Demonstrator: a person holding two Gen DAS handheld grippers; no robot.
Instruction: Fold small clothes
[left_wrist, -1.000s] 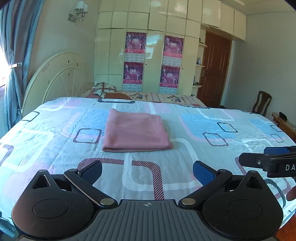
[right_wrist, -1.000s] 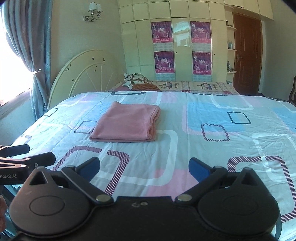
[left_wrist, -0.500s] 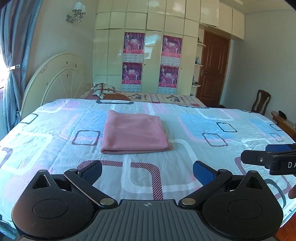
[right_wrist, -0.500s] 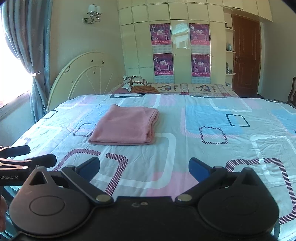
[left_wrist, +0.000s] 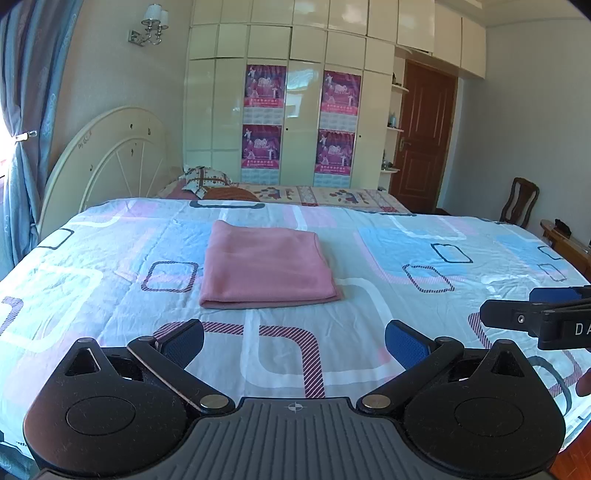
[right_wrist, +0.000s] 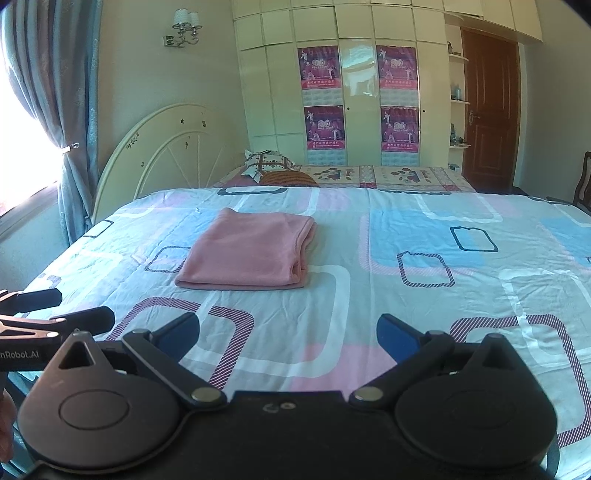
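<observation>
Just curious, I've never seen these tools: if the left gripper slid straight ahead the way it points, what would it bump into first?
Probably the folded pink cloth; the open left gripper sees only bedsheet before it, though depth is unclear.

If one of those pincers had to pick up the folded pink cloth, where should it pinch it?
Probably the near folded edge of the pink cloth, coming in low from the front. That edge is a smooth rounded fold facing both open grippers, left gripper and right gripper. The cloth's right side shows loose stacked layers that would likely splay apart.
</observation>
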